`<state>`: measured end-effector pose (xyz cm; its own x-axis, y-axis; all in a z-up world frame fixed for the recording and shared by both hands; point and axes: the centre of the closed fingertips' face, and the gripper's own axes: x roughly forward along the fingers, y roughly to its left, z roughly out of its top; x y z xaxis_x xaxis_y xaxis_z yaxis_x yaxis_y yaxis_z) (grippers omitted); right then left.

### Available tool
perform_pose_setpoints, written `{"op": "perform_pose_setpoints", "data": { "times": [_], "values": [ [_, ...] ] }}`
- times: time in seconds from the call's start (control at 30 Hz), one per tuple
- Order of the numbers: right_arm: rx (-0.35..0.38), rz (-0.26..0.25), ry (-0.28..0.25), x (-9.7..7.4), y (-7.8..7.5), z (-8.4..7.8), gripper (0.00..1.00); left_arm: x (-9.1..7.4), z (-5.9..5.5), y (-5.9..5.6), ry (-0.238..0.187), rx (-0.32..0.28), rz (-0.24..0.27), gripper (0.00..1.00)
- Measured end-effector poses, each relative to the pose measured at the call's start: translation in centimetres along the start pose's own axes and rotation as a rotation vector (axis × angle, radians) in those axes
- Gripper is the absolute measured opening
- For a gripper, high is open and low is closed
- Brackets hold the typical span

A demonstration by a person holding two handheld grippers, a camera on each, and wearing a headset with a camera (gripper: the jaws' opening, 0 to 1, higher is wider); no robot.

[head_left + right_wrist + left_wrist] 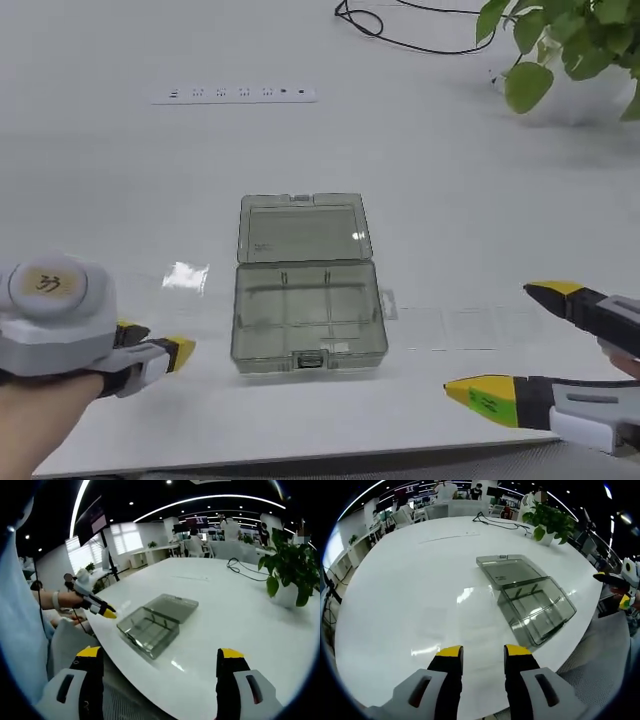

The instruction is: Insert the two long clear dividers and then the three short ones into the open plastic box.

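Observation:
The clear plastic box [308, 315] lies open at the table's middle, its lid [303, 228] folded back flat behind it. Faint partition lines show inside the box; I cannot tell whether they are dividers. Clear flat pieces [470, 328] lie on the table just right of the box, and one glinting clear piece [186, 276] lies to its left. My left gripper [160, 345] hovers left of the box, open and holding nothing [483, 652]. Wide open and holding nothing, my right gripper [505, 340] sits at the front right, near the clear pieces [159, 655].
A white power strip [235, 94] lies at the back of the table. A black cable [400, 30] and a potted plant [570, 50] occupy the back right corner. The table's front edge runs just below both grippers.

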<state>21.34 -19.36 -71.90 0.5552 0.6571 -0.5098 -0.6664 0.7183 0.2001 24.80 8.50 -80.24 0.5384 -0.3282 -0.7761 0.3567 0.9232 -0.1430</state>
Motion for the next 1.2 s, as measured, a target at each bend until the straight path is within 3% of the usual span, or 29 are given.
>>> {"op": "perform_pose_setpoints", "data": {
  "times": [0.23, 0.63, 0.8, 1.2],
  "values": [
    [0.0, 0.028, -0.012, 1.1, 0.3, 1.7, 0.92, -0.7, 1.0, -0.9, -0.059, -0.027, -0.02, 0.3],
    [0.05, 0.099, -0.04, 3.5, 1.4, 3.5, 0.88, -1.5, 3.0, -3.8, -0.14, -0.021, -0.067, 0.3],
    [0.076, 0.122, -0.056, 4.4, 2.1, 4.3, 0.87, -1.5, 3.9, -5.8, -0.16, -0.001, -0.105, 0.3],
    [0.128, 0.18, -0.047, 5.9, 3.1, 4.6, 0.7, -0.7, 5.5, -10.4, -0.186, 0.071, -0.194, 0.3]
  ]
}}
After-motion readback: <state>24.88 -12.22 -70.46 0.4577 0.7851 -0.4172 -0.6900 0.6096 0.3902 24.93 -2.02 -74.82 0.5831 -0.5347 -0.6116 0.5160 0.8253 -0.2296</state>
